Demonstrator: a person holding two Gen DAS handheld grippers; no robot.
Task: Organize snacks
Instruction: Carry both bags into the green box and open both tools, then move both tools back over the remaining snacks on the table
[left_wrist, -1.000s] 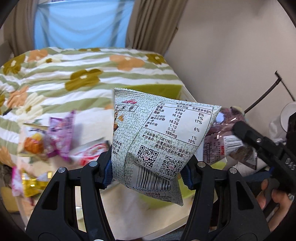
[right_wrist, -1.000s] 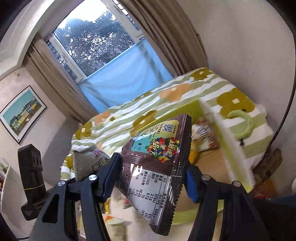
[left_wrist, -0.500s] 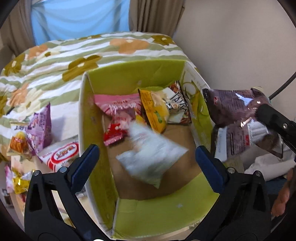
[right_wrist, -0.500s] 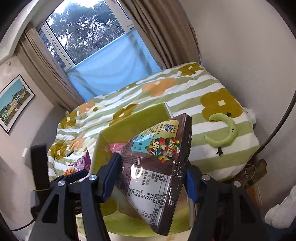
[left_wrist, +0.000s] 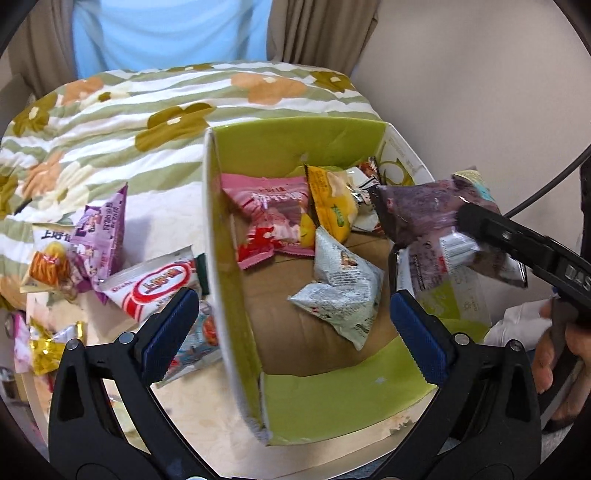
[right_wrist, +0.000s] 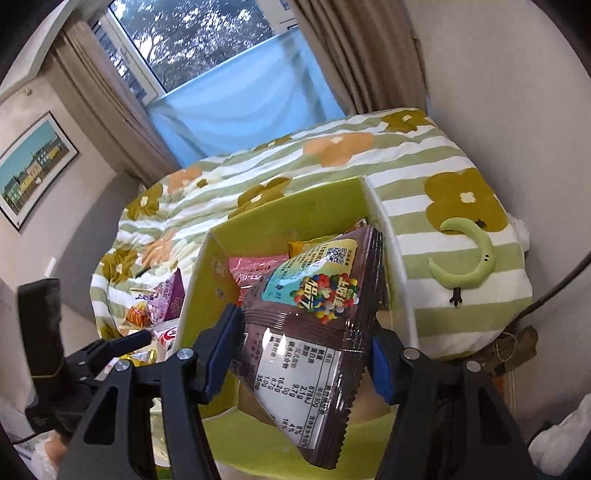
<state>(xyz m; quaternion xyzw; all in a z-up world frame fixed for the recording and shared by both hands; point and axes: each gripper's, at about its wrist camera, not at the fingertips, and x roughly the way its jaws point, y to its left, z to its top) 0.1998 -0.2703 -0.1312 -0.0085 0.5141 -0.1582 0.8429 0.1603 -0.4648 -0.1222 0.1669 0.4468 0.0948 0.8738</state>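
A green cardboard box (left_wrist: 236, 280) stands on the table, also in the right wrist view (right_wrist: 199, 291). A grey-green snack bag (left_wrist: 341, 288) lies on its floor beside a pink bag (left_wrist: 273, 218) and a yellow bag (left_wrist: 332, 206). My left gripper (left_wrist: 291, 325) is open and empty above the box's near side. My right gripper (right_wrist: 303, 354) is shut on a brown candy bag (right_wrist: 314, 314), held over the box's right wall; the bag also shows in the left wrist view (left_wrist: 428, 218).
Loose snack bags lie left of the box: a purple one (left_wrist: 103, 229), a white and red one (left_wrist: 155, 284) and gold-wrapped ones (left_wrist: 48, 347). A flowered green-striped bedspread (left_wrist: 129, 110) lies behind. A green moon-shaped toy (right_wrist: 469, 266) rests on the bed.
My left gripper opened and dropped the grey-green bag into the box, where it now lies still. My right gripper carried the brown bag over the box.
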